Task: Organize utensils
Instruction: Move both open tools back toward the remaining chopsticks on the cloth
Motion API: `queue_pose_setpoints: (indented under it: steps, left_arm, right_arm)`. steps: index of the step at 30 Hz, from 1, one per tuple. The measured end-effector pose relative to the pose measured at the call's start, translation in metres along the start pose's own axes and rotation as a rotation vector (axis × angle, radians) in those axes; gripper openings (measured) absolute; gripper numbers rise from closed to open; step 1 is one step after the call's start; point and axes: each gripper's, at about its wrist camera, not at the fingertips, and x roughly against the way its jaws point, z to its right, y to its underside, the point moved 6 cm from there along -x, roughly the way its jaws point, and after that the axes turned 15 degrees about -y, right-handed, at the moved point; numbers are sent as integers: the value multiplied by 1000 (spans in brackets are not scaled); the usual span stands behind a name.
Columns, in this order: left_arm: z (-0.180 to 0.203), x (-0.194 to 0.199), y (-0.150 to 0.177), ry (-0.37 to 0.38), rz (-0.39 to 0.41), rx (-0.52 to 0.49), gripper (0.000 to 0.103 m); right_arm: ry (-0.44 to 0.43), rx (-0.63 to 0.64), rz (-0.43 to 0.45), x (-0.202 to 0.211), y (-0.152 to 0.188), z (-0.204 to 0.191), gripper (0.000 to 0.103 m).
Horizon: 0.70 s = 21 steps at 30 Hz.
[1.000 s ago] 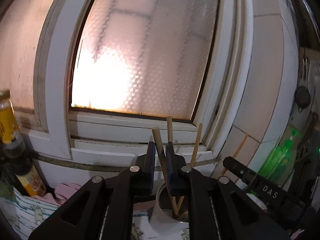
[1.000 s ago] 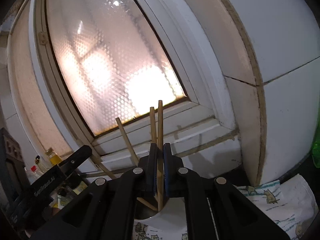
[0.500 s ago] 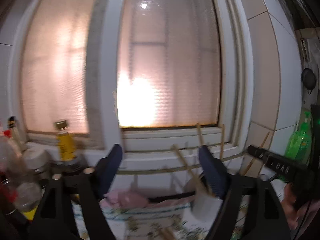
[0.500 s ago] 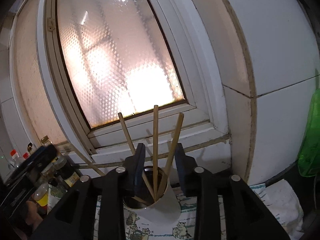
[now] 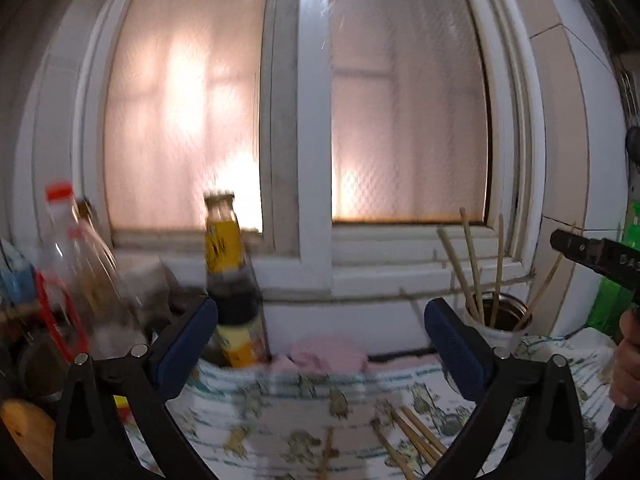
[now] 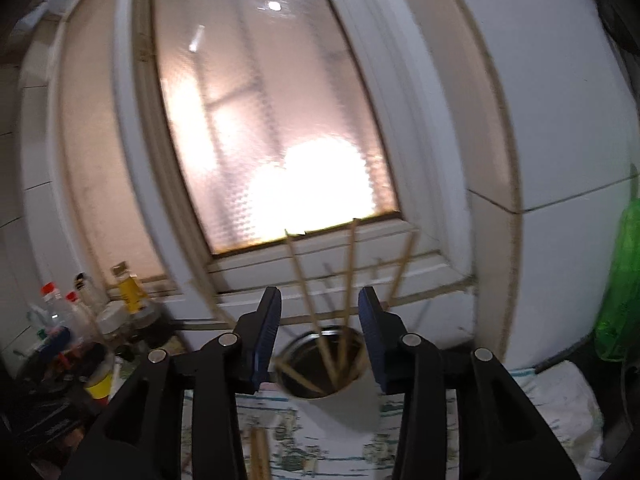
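Thin bamboo chopsticks (image 6: 347, 300) lean in a round white holder (image 6: 344, 396) on patterned cloth (image 5: 312, 412). Left gripper (image 5: 320, 344) and right gripper (image 6: 318, 336), ribbed blue pads, both opening and empty. Loose chopsticks (image 5: 416, 440) lie flat on the cloth.

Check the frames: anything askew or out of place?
Yes. Several chopsticks lie loose on the printed cloth instead of in the cup. Those in the cup splay at different angles rather than standing together. Both grippers, left and right, are opening with nothing between the pads. No spill shows.
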Motion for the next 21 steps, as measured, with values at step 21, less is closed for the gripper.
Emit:
queue_pose_setpoints:
  steps: [21]
  left_arm:
    - [-24,-82,47,-112,-302,-25,103]
  right_arm:
    - [-279,133,-206,-40,59,-73,48]
